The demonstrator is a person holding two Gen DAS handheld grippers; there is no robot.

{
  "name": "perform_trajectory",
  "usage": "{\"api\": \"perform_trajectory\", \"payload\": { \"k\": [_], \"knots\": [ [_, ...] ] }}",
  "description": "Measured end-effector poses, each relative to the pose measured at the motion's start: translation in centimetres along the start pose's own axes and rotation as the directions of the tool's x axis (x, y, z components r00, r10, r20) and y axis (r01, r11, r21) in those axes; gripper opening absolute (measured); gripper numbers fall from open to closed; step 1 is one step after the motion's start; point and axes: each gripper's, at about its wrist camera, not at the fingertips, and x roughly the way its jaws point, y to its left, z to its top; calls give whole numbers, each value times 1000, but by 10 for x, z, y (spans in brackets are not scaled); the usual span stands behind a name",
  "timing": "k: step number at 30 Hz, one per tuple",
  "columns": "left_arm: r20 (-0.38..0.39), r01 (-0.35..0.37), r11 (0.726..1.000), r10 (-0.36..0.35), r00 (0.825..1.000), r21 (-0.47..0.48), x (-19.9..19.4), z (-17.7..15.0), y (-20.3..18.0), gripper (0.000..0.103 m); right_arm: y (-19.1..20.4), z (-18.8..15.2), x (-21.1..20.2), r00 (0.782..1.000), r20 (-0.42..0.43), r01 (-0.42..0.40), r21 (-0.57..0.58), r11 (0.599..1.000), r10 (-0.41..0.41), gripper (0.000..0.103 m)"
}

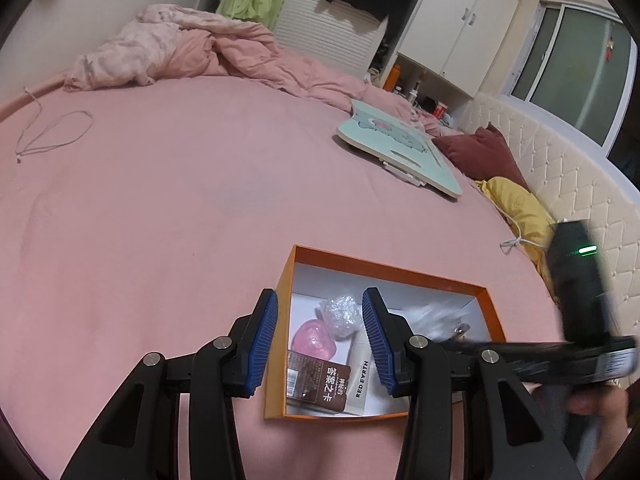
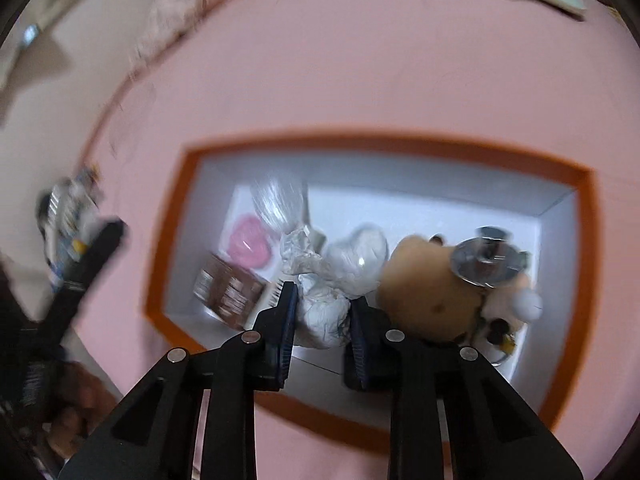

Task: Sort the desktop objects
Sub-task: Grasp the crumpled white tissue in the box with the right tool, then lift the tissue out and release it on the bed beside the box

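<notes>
An orange box [image 1: 280, 312] with a white inside lies on the pink bed. In it are a pink heart-shaped piece [image 1: 314, 340], a clear crinkled wrap ball [image 1: 340, 312], a brown card pack [image 1: 318, 386] and a white "RED EARTH" tube [image 1: 362, 376]. My left gripper [image 1: 320, 340] is open and empty above the box's left end. In the right wrist view the box [image 2: 372, 142] also holds a tan plush toy [image 2: 424, 280] and a round metal piece [image 2: 484, 264]. My right gripper [image 2: 322, 320] is shut on a white crumpled plastic bag [image 2: 324, 312] over the box.
A mint-green board [image 1: 400, 148] lies further back on the bed, by maroon [image 1: 476, 152] and yellow [image 1: 516, 204] pillows and a white cable [image 1: 516, 240]. A crumpled pink quilt [image 1: 200, 52] lies at the back. A thin cord [image 1: 52, 132] lies at left.
</notes>
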Motion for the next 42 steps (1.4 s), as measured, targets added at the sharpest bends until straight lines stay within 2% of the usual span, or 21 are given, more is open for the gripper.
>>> {"api": "perform_trajectory", "payload": {
  "k": [4,6,10,13,15,19,20,23,26,29,31,32,35,38,40,42],
  "knots": [
    [0,-1,1000,1,1000,6,-1,-1,0,42,7,-24,-53,988,146,-54,-5,999,54,26],
    [3,-2,1000,2,1000,10,-2,-2,-1,42,12,-43,-61,984,164,-67,-6,998,67,26],
    [6,-7,1000,7,1000,17,-3,-4,-1,42,20,-81,-53,989,144,-18,8,1000,17,26],
    [7,-15,999,14,1000,28,-4,-6,-1,42,6,-91,-52,995,96,-4,39,999,0,26],
    [3,-19,999,19,1000,35,-3,-7,-2,42,-8,-96,-46,998,55,37,56,998,-40,27],
    [2,-19,999,19,1000,47,-3,-8,-5,42,-27,-98,-31,992,2,126,65,990,-126,30],
    [3,-18,999,18,1000,50,-4,-8,-6,42,-30,-98,-31,990,-3,138,71,988,-138,34],
    [-2,-17,998,17,1000,67,-4,-10,-9,42,-37,-96,-34,990,-5,141,99,985,-141,35],
    [-9,-17,995,18,1000,99,-4,-12,-15,42,-36,-98,-48,992,60,108,106,988,-115,35],
    [-13,-12,990,14,1000,140,-4,-15,-25,42,-29,-98,-66,981,162,93,87,992,-106,35],
    [-21,-14,986,18,1000,165,-2,-18,-31,42,-28,-96,-75,979,193,55,86,995,-70,37],
    [-27,-16,984,21,999,177,-2,-20,-34,42,-29,-96,-74,980,190,38,89,995,-54,39],
    [-36,-14,980,22,999,198,-3,-22,-41,42,-35,-96,-57,994,105,21,110,994,-33,39],
    [-46,-21,977,32,998,214,-4,-22,-47,42,-36,-94,-45,996,40,74,102,992,-78,39],
    [-61,-25,975,40,997,222,-3,-21,-51,42,-41,-92,-51,993,87,67,142,988,-80,39],
    [-87,-27,973,49,995,230,4,-15,-57,42,-48,-90,-66,981,191,-4,182,983,-31,39]
  ]
}}
